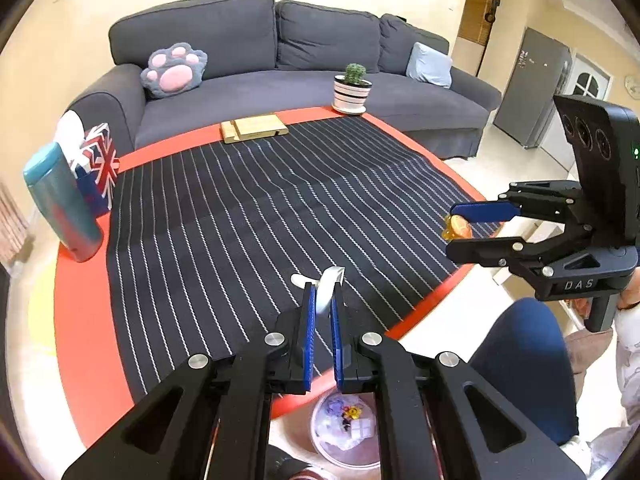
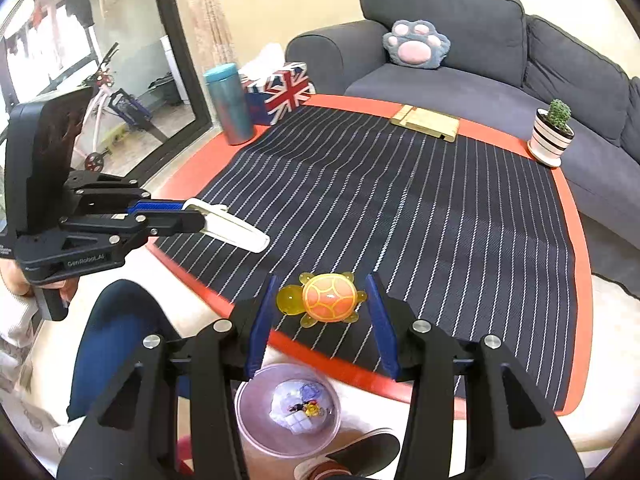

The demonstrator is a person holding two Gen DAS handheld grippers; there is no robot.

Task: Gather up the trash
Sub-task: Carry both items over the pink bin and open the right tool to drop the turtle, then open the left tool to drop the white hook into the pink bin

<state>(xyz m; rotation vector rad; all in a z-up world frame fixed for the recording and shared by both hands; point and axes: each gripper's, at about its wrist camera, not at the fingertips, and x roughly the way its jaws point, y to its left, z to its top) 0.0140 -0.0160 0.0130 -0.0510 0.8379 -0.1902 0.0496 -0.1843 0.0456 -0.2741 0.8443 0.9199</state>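
Observation:
My left gripper (image 1: 324, 292) is shut on a white elongated plastic piece (image 1: 329, 280) that sticks out past its blue pads, above the striped cloth near the table's front edge. In the right wrist view that left gripper (image 2: 200, 214) comes in from the left with the white piece (image 2: 234, 231) pointing right. My right gripper (image 2: 322, 279) is shut on an orange and yellow turtle toy (image 2: 329, 298), held over the table's red rim. From the left wrist view the right gripper (image 1: 452, 229) carries the turtle toy (image 1: 459, 229) at the right edge. A clear trash bin (image 2: 248, 412) with a bag stands on the floor below.
The red table (image 2: 580, 280) carries a dark striped cloth (image 2: 400, 208), a teal tumbler (image 2: 230, 104), a Union Jack tissue box (image 2: 280, 94), a wooden board (image 2: 426, 122) and a potted cactus (image 2: 552, 132). A grey sofa (image 1: 280, 84) stands behind. A person's leg (image 2: 116, 340) and shoe (image 2: 360, 456) flank the bin.

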